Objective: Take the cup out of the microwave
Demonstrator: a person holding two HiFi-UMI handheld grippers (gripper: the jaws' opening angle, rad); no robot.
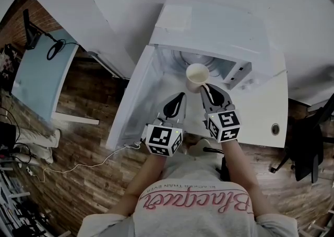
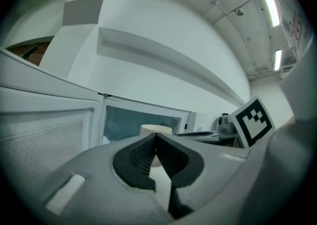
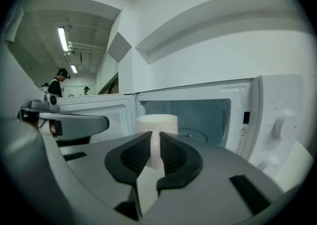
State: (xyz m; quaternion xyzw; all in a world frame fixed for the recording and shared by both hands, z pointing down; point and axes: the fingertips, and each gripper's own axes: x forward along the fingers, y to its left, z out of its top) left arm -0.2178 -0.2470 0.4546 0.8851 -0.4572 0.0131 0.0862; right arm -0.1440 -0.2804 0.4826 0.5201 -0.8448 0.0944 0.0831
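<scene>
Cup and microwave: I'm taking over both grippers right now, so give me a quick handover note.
Right gripper: shut on the cup, pinching its wall at the rim.
Left gripper: shut, empty, beside the right one.
Cup: upright, at the mouth of the microwave; door swung open. Whether it is fully clear of the cavity is hard to tell.
Done: cup gripped.
Left: draw it clear and set it down, probably on the white table.
</scene>
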